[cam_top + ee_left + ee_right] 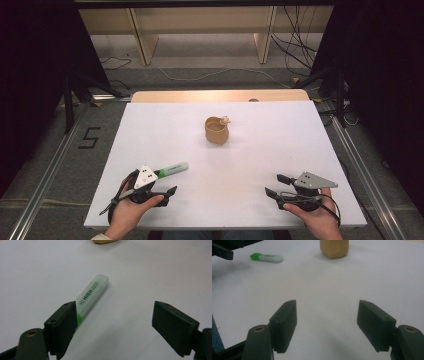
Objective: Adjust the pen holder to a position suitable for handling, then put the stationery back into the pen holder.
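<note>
Risks, left to right:
- My left gripper (162, 191), lower left of the high view: jaws wide apart, holding nothing. In the left gripper view the green highlighter (92, 294) lies flat on the table (280, 150), its green end just beside my left-hand jaw, its cap end angled up and away. I judge it off-centre in the gap; closing from here could catch only the end, so the round barrel might roll or skid off across the smooth white surface.
- The tan cup (217, 130), centre of the high view, stands upright, well apart from both grippers. A small pale piece sits at its rim; I cannot tell what it is. A careless reach could tip the cup.
- My right gripper (274, 186), lower right of the high view: jaws wide apart, empty, over bare table. Its trailing cable might drag.

Count:
- Highlighter: one.
- Cup: one.
- Grippers: two.
- Table: one.
</note>
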`<state>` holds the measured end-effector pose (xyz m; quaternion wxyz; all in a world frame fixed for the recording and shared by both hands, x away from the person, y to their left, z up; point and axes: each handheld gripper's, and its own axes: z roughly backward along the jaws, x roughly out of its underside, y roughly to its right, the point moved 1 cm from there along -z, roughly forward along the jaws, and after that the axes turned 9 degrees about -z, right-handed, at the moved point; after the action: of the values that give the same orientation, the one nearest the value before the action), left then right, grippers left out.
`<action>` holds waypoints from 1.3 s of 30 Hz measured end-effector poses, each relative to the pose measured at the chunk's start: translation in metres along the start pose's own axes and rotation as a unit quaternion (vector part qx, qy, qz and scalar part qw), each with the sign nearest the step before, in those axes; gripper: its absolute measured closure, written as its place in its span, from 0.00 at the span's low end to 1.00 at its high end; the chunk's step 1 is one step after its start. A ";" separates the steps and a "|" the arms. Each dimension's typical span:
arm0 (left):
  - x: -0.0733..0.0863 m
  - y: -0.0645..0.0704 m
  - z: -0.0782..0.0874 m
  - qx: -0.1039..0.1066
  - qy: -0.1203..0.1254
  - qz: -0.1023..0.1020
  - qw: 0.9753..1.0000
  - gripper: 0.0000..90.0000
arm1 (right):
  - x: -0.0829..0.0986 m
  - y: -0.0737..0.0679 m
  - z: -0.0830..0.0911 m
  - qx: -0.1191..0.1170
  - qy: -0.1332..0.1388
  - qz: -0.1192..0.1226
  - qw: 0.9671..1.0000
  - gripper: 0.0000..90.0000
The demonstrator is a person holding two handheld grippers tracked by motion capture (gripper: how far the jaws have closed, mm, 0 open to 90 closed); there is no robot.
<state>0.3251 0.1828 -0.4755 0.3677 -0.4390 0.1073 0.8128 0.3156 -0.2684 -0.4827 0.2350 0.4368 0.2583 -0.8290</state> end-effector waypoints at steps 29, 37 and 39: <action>-0.013 -0.013 -0.002 -0.036 -0.017 0.035 0.999 0.89 | 0.000 0.000 0.000 -0.003 0.003 0.001 1.000 0.37; -0.032 -0.020 -0.022 -0.042 -0.027 0.044 0.998 1.00 | -0.001 -0.002 -0.001 -0.003 0.003 0.004 1.000 0.37; -0.040 -0.026 -0.038 -0.042 -0.039 0.048 0.997 1.00 | -0.001 -0.001 -0.001 -0.002 0.005 0.003 1.000 0.37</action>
<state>0.3808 0.1623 -0.4623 0.3131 -0.4165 0.0796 0.8498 0.3163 -0.2663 -0.4818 0.2371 0.4408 0.2601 -0.8257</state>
